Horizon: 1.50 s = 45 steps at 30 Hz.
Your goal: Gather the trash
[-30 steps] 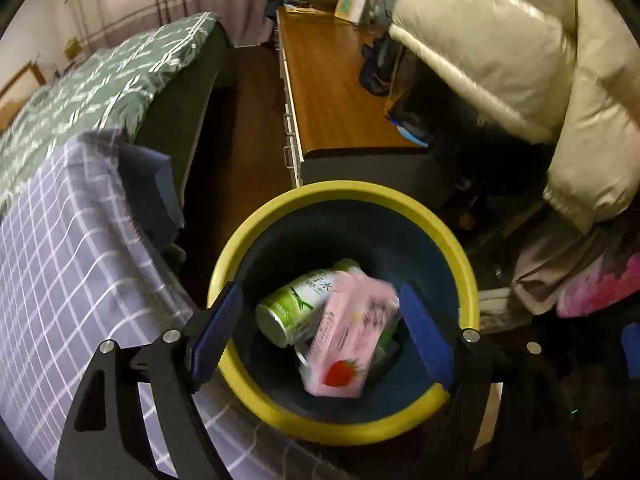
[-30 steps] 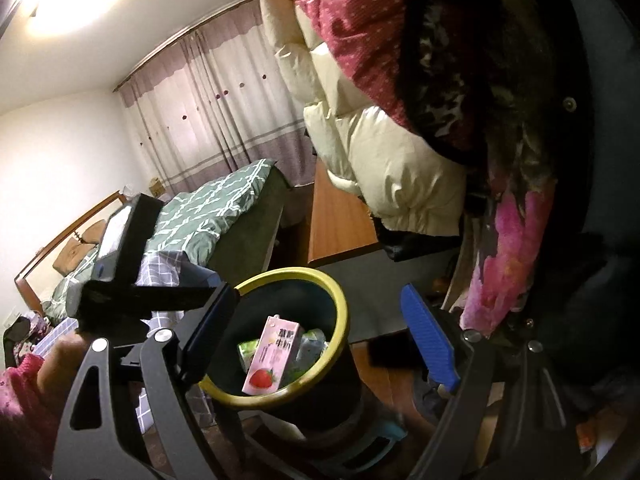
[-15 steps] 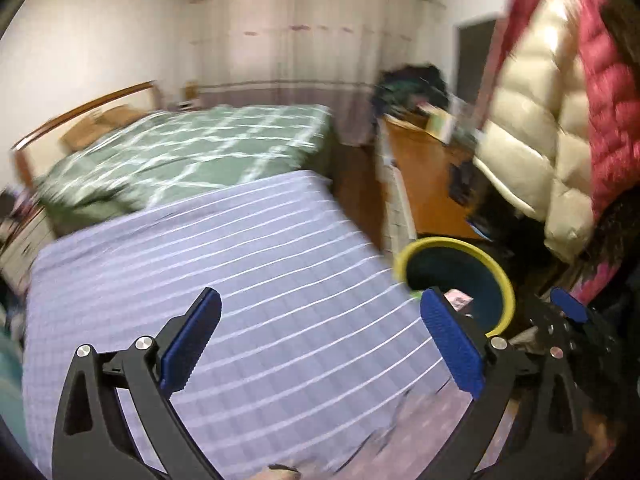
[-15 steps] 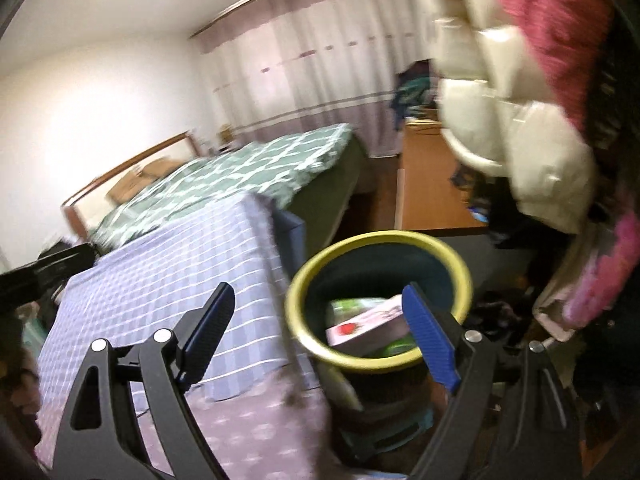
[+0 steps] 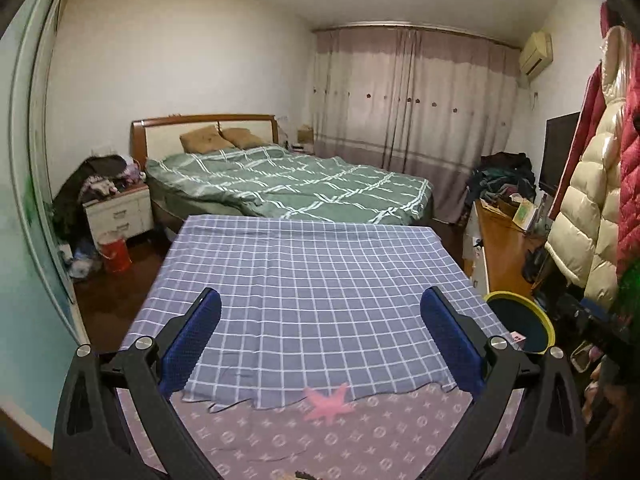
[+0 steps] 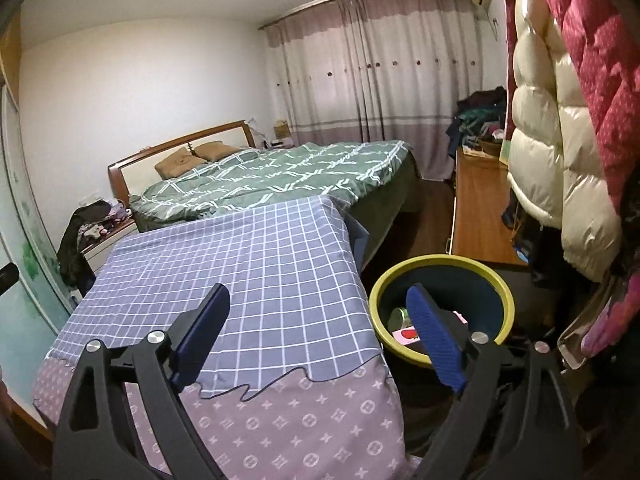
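Note:
A dark bin with a yellow rim (image 6: 505, 287) stands on the floor right of the cloth-covered table; it also shows in the left wrist view (image 5: 549, 322). Inside lie a pink strawberry milk carton (image 6: 405, 334) and a green can (image 6: 397, 316); a corner of the carton (image 5: 517, 336) shows in the left wrist view. My left gripper (image 5: 320, 338) is open and empty above the blue checked cloth (image 5: 312, 280). My right gripper (image 6: 318, 338) is open and empty over the table's right edge, its right finger in front of the bin.
A purple patterned cloth (image 5: 320, 436) covers the table's near end. A bed with a green quilt (image 5: 288, 184) lies beyond. A wooden cabinet (image 6: 476, 208) and hanging puffy coats (image 6: 560, 120) stand at the right. A nightstand (image 5: 118, 212) and a red bucket (image 5: 114, 254) stand at the left.
Both grippers have pulled up and back from the bin and turned left to face the table and bed. The carton lies in the bin with the can.

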Motion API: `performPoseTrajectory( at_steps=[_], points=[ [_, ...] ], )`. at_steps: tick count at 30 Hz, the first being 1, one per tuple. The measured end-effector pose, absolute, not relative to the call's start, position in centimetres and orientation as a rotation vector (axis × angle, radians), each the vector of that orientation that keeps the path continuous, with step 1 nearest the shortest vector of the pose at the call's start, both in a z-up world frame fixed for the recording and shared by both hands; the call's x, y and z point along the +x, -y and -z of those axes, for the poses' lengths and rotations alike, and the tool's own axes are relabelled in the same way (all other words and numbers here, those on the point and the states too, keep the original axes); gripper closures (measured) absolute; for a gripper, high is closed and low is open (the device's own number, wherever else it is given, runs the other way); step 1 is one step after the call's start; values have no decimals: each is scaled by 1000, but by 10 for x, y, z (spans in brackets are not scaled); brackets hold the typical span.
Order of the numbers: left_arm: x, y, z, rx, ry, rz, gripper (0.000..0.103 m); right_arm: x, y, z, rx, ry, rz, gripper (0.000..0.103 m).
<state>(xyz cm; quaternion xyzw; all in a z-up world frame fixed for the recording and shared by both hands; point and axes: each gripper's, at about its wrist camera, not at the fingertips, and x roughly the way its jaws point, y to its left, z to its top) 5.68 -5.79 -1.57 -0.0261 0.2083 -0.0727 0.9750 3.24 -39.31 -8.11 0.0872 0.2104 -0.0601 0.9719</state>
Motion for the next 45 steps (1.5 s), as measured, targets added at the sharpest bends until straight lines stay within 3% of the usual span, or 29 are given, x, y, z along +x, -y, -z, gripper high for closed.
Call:
performPoseTrajectory(
  at_steps=[15,45],
  points=[
    [8,71,12,-20,-380,125,5,10,391,66,130,-400,139,16],
    [11,54,9,-51,-394,101,5,12,381,65,119,-412,119,16]
  ],
)
